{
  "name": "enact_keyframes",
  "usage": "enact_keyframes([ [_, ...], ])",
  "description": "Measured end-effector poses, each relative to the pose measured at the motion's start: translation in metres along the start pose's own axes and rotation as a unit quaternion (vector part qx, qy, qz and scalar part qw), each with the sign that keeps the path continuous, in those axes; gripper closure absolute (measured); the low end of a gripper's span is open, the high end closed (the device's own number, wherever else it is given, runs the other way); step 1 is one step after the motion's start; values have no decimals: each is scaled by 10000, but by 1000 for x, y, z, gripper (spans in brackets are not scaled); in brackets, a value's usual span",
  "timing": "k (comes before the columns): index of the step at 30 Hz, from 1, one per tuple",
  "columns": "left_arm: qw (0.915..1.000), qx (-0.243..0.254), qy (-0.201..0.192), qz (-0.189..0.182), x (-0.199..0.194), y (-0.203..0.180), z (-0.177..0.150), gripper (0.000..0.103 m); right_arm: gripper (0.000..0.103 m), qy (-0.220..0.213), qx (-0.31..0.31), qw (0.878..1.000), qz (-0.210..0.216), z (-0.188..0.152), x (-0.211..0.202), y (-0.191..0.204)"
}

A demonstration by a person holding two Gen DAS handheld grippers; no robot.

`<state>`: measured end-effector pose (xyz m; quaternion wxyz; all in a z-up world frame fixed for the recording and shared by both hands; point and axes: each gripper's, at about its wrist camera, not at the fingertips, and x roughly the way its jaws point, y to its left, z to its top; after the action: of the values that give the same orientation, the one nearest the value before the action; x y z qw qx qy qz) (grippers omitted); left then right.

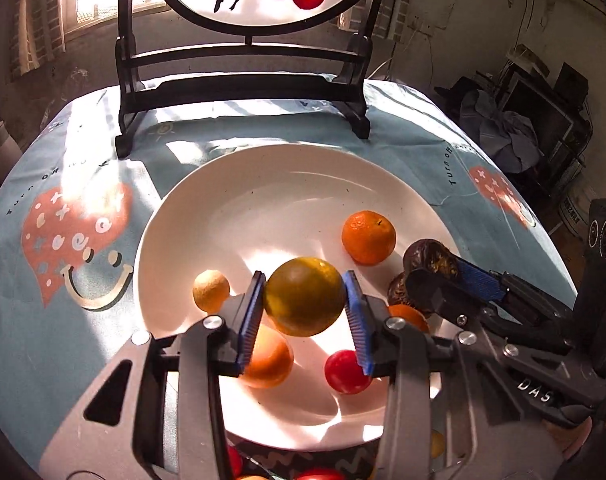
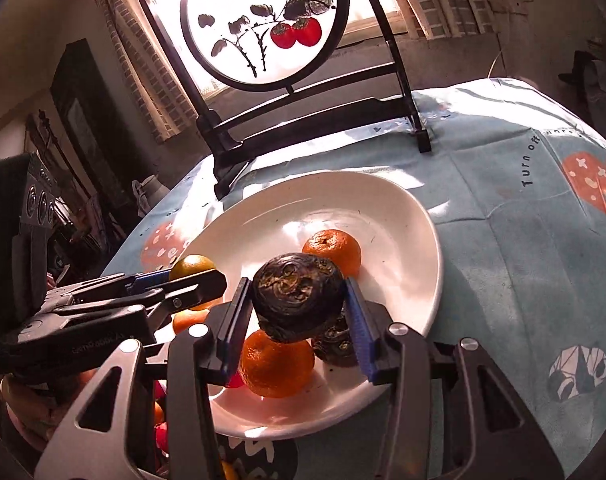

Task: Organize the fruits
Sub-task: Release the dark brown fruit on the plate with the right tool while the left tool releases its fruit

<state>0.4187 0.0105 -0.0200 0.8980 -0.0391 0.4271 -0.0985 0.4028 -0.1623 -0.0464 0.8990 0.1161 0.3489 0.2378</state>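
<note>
Above the white plate (image 1: 231, 200), the left gripper (image 1: 305, 300) is carrying a greenish citrus (image 1: 303, 296), both pads pressing its widest girth. The right gripper (image 2: 297, 300) is clamping a dark wrinkled fruit (image 2: 297, 290) the same way, over an orange (image 2: 277, 364). The citrus is looking firm, round and smooth, so likely to roll or slip; holding across the middle suits it. The wrinkled fruit is probably light with a brittle shell, so gentle pressure seems wise.

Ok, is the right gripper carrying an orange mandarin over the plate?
No, the right gripper has a dark wrinkled fruit between its fingers above the white plate.
</note>
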Motion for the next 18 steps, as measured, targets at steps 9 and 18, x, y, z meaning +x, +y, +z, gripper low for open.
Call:
enact_keyframes([
  [9, 9962, -380, -664, 422, -72, 18, -21, 8, 46, -108, -75, 9996, 231, -2, -46, 22],
  [18, 9874, -1053, -754, 914, -111, 64, -118, 4, 46, 423, -691, 9962, 313, -79, -82, 67],
])
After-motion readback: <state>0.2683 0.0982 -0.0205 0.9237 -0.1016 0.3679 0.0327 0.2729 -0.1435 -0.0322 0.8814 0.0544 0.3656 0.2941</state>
